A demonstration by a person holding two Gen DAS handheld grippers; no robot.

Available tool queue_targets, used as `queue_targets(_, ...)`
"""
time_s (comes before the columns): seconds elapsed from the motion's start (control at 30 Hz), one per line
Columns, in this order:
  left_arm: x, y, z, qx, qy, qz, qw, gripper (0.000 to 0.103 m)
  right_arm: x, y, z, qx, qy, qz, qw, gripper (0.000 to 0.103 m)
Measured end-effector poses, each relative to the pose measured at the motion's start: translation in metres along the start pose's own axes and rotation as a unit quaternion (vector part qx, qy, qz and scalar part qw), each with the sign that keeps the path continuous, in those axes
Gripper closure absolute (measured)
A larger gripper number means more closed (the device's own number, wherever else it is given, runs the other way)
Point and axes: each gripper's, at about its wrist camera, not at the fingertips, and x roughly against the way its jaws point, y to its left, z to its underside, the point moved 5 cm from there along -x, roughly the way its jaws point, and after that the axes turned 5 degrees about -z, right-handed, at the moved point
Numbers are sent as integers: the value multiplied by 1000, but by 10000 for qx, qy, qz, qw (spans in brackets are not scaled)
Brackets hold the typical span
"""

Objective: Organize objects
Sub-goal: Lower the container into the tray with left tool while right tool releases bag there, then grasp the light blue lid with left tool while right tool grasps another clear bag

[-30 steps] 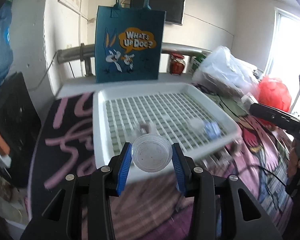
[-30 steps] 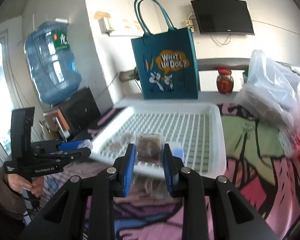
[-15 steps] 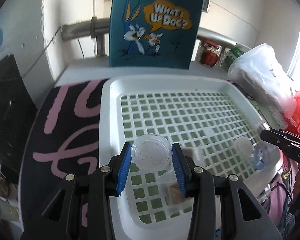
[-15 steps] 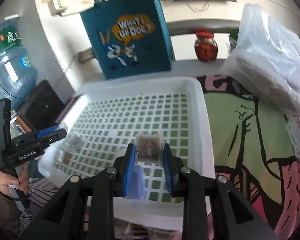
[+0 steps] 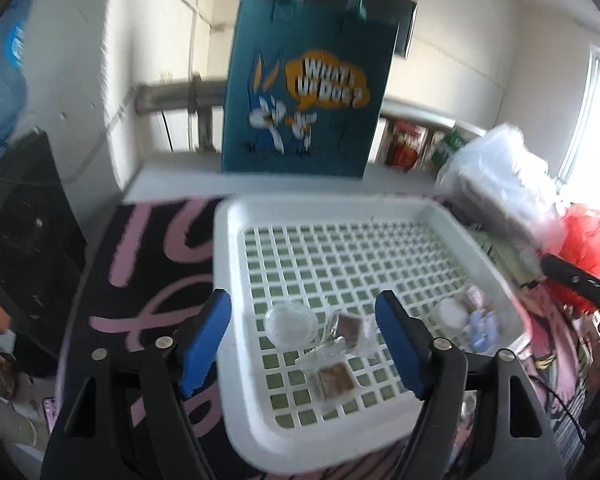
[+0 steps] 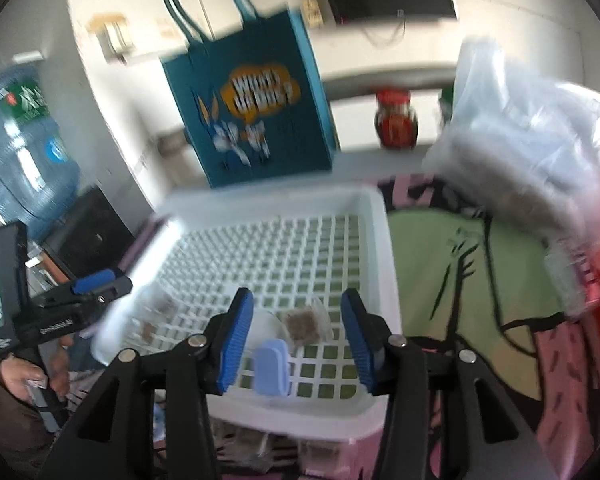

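Left gripper (image 5: 303, 338): jaws just opened, spread wide, gripping nothing; the clear round cup (image 5: 291, 323) lies released on the grid floor of the white tray (image 5: 236, 280), between the fingers but apart from both pads. Just beside the cup lie two clear packets of brown cake (image 5: 334, 372), one nearer, one behind it. Right gripper (image 6: 297, 338): jaws just opened, pads clear of the cake packet (image 6: 302, 322), which rests on the tray floor at its near right corner. A pale blue piece (image 6: 273, 366) and a clear lid (image 6: 266, 326) lie just beside that packet. Beyond the tray, a teal cartoon bag (image 5: 304, 104) stands upright against the wall. A red-lidded jar (image 6: 396, 124) stands to its right, near a heap of clear plastic bags (image 6: 520, 152).
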Motion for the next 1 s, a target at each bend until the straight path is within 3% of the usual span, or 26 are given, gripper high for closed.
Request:
queue_targets(0.2, 56, 0, 1, -16, -579, 28, 9983, 17, 81, 16, -2, 288, -944, -20, 9951, 41)
queue_targets(0.3, 68, -6, 14, -76, -597, 128, 9981, 16, 96, 22, 8, 398, -1034, 8, 9938, 40)
queue_targets(0.77, 39, -64, 103, -842, 551, 529, 9935, 16, 41, 1, 84, 261, 172, 270, 9991, 40)
queue_targets(0.93, 17, -73, 113, -897, 847, 597, 9906, 16, 16, -7, 97, 146, 685, 191, 9974, 41)
queue_targets(1.0, 12, -74, 112, -849, 871, 623, 9906, 16, 12, -9, 96, 71, 677, 142, 9976, 41)
